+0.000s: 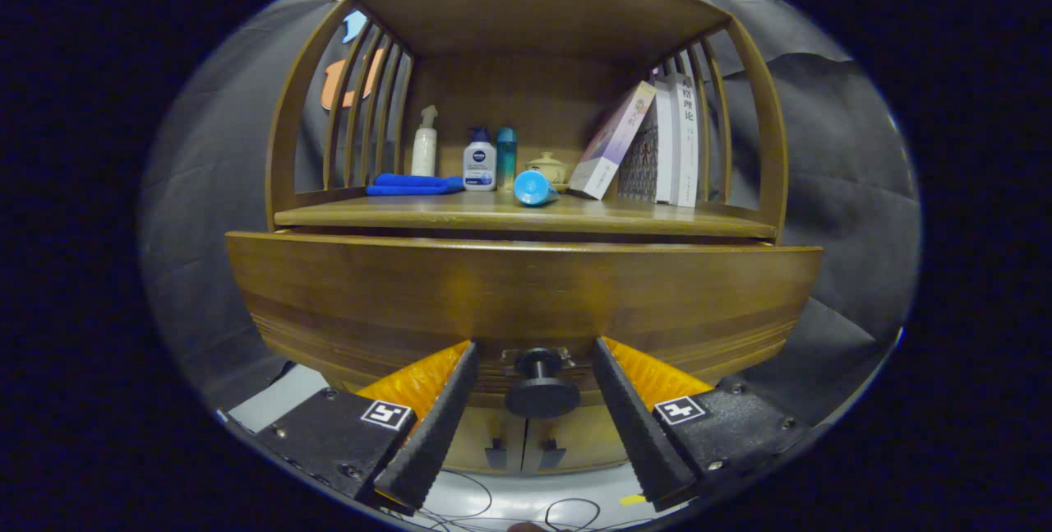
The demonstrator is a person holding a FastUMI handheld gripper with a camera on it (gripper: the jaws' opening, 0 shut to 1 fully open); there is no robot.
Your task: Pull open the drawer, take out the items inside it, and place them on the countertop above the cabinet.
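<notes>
Dark cloth hangs behind a big brown wooden cabinet (526, 187) with an open shelf and slatted sides. Under the shelf is the wide drawer (526, 289), and its front sticks out toward us a bit, so it looks a little way open. What is inside it is hidden. On the countertop (460, 210) sit some books (657, 145), a folded blue cloth (413, 184), a white spray bottle (424, 142), a white bottle with a blue label (479, 159), a teal bottle (506, 155), a small yellow pot (548, 168) and a blue cup (533, 187) on its side. The gripper (534, 367) is down low with its fingers spread apart, one on each side of the round black knob (541, 390), not squeezing it. If the fingers close too far forward or slip off the small knob, the pull could fail. The white bottle has a brand mark and one book has Chinese writing, too small to read well.
</notes>
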